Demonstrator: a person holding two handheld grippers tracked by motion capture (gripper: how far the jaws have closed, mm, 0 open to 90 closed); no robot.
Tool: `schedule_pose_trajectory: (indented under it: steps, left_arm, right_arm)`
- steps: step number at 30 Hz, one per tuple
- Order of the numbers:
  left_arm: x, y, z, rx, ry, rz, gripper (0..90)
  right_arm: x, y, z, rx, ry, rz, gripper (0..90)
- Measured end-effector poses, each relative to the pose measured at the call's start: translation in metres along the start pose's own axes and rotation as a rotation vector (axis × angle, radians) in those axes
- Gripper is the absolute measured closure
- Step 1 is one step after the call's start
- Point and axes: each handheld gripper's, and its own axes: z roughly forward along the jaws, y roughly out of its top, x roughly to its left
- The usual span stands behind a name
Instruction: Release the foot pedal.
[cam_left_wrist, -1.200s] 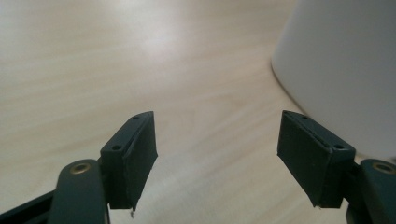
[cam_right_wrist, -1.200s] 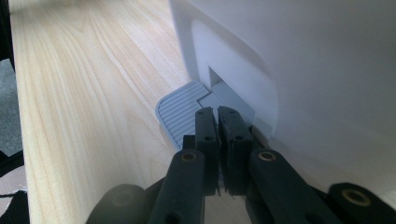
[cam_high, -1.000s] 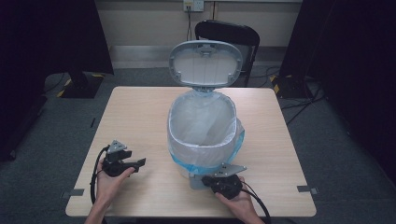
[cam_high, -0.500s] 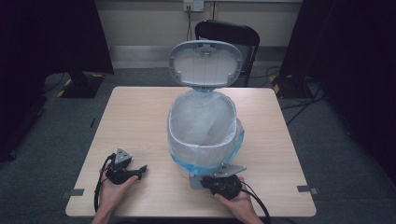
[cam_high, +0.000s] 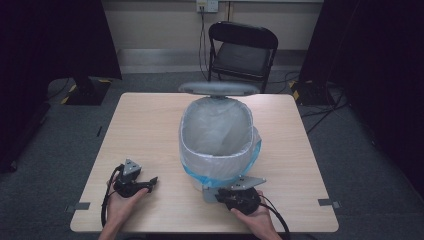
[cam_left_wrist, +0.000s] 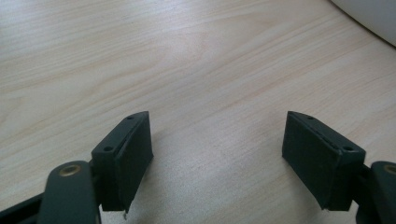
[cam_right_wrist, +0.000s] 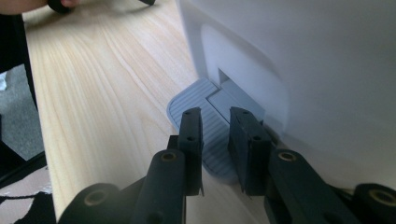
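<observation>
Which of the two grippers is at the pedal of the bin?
The right gripper: its narrowly parted jaws, which have just been opening, sit over the grey pedal at the bin's base. The left gripper stands wide open over bare table.

A: Where does the bin (cam_high: 216, 145) stand?

B: On the worktop (cam_high: 145, 130), about the middle, a little toward the right. Its lid (cam_high: 218, 89) hangs over the far rim, and a liner (cam_high: 220, 167) sits inside, folded over the rim.

A: And the pedal (cam_right_wrist: 205, 126)?

B: At the bin's near foot, just above the worktop. The right gripper (cam_high: 239, 196) lies before it, jaws over the pedal.

A: The left gripper (cam_high: 131, 181)?

B: Left of the bin, near the front edge, well apart from it.

A: Behind the worktop?

B: A chair (cam_high: 242, 50), on the floor.
</observation>
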Motion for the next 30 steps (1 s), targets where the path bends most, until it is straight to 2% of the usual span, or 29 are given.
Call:
schedule_pose_trajectory:
  steps: [2,8,13,14,16,17,22,25,30]
  left_arm:
    - [0.000,0.000,0.000,0.000,-0.002,-0.001,23.8]
    - [0.000,0.000,0.000,0.004,-0.002,-0.002,23.7]
    - [0.000,0.000,0.000,0.003,-0.001,-0.002,23.6]
    - [0.000,0.000,0.000,0.003,-0.001,-0.003,23.7]
    - [0.000,0.000,0.000,0.004,-0.002,-0.003,23.7]
    - [0.000,0.000,0.000,0.003,-0.002,-0.003,23.7]
    - [0.000,0.000,0.000,0.004,0.001,0.000,23.7]
    - [0.000,0.000,0.000,0.004,0.001,0.000,23.7]
    - [0.000,0.000,0.000,0.005,0.003,-0.001,23.7]
  right_arm:
    - [-0.001,0.000,-0.002,-0.009,-0.001,-0.008,75.6]
    - [-0.006,0.002,-0.013,-0.033,-0.003,0.013,75.5]
    - [-0.006,0.001,-0.016,-0.026,-0.001,0.008,73.4]
    - [-0.005,0.001,-0.017,-0.004,-0.008,0.011,70.9]
    - [-0.005,0.000,-0.018,-0.003,-0.011,0.017,69.4]
    - [-0.005,-0.001,-0.018,0.013,-0.027,0.016,67.2]
    - [-0.010,-0.004,-0.025,0.022,-0.054,0.034,65.0]
    - [-0.019,-0.008,-0.038,0.008,-0.081,0.056,64.0]
    - [-0.029,-0.016,-0.048,0.028,-0.144,0.062,62.0]
